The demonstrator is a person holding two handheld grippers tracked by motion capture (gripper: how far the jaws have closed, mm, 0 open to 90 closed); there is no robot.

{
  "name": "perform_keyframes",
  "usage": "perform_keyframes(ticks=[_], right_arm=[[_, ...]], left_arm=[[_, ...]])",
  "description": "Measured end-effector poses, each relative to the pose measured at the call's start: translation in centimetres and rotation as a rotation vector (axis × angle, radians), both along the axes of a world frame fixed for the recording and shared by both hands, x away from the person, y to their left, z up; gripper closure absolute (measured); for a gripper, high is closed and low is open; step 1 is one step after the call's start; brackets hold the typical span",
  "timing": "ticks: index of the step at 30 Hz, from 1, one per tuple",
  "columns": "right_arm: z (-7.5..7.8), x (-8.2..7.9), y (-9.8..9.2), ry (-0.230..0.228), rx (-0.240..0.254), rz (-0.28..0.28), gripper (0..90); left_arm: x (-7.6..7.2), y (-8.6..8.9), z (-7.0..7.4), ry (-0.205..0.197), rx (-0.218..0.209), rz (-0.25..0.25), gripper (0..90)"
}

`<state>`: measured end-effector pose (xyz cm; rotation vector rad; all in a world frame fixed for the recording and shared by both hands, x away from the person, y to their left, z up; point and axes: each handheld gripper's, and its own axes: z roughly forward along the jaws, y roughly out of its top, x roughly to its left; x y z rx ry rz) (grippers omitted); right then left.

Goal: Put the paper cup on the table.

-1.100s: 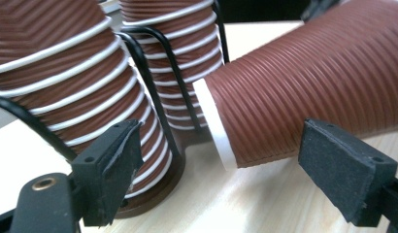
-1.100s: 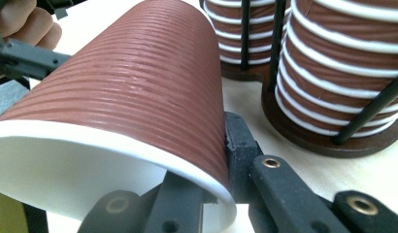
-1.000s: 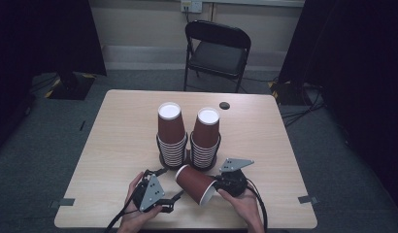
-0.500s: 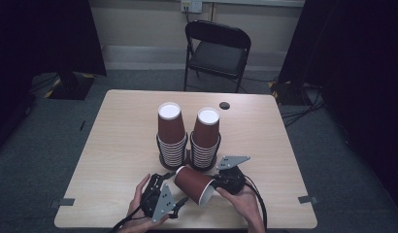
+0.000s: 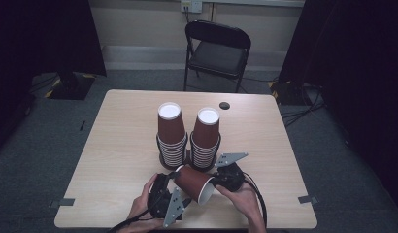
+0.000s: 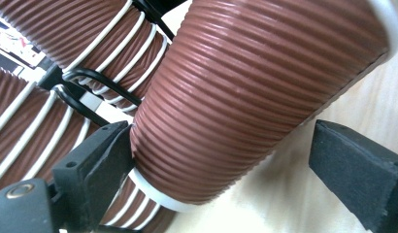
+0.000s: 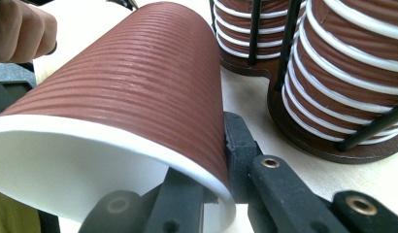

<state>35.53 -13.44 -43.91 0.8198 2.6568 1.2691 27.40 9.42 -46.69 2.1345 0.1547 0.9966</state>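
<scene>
Brown cup (image 5: 195, 182) near table's front edge (image 5: 90, 224), seemingly.

High view: above the near edge, looking forward and down over the whole bench (image 5: 114, 145).
Left gripper view: very close, low, facing the tilted cup (image 6: 255, 92).
Right gripper view: very close, at its rim.
Shared: cup, stacked cups (image 7: 342, 63).
</scene>
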Motion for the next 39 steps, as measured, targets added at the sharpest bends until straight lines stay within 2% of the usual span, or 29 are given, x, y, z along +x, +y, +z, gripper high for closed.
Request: perform_keyframes(ticks=[7, 12, 14, 15, 18, 22, 24, 27, 32, 35, 39], right_arm=[[0.3, 0.1, 0.0, 0.012, -0.004, 0.004, 85.9], [0.4, 0.2, 0.3, 0.017, 0.001, 0.011, 85.9], [0.4, 0.2, 0.5, 0.021, 0.004, 0.016, 86.0], [0.4, 0.2, 0.6, 0.018, 0.003, 0.015, 86.0], [0.5, 0.3, 0.7, 0.022, 0.019, 0.027, 86.2], [0.6, 0.2, 1.2, 0.022, 0.023, 0.033, 86.3], [0.6, 0.3, 1.2, 0.023, 0.025, 0.021, 86.3], [0.7, 0.4, 1.3, 0.028, 0.04, 0.017, 86.4], [0.8, 0.3, 1.9, 0.01, 0.041, 0.019, 87.5], [0.8, 0.3, 1.9, 0.018, 0.068, 0.011, 87.7], [0.8, 0.2, 2.3, 0.03, 0.06, 0.013, 87.8]], left_arm=[[0.1, -0.8, 0.0, -0.016, 0.013, 0.015, 4.0], [0.2, -1.4, 0.1, -0.035, 0.049, 0.011, 0.4], [0.3, -1.7, 0.2, -0.041, 0.082, 0.009, 0.0], [0.3, -1.9, 0.2, -0.048, 0.068, 0.013, 0.0], [0.3, -2.3, 0.2, -0.05, 0.08, 0.006, 0.5], [0.3, -2.8, 0.1, -0.057, 0.068, 0.001, 2.0], [0.5, -2.8, 0.2, -0.045, 0.058, -0.001, 2.3], [0.5, -2.9, 0.3, -0.047, 0.047, 0.008, 1.3], [0.2, -3.3, 0.7, -0.057, 0.03, -0.02, 4.5], [0.2, -3.4, 0.9, -0.061, 0.017, -0.017, 5.8], [0.1, -3.6, 0.9, -0.077, 0.022, -0.019, 5.7]])
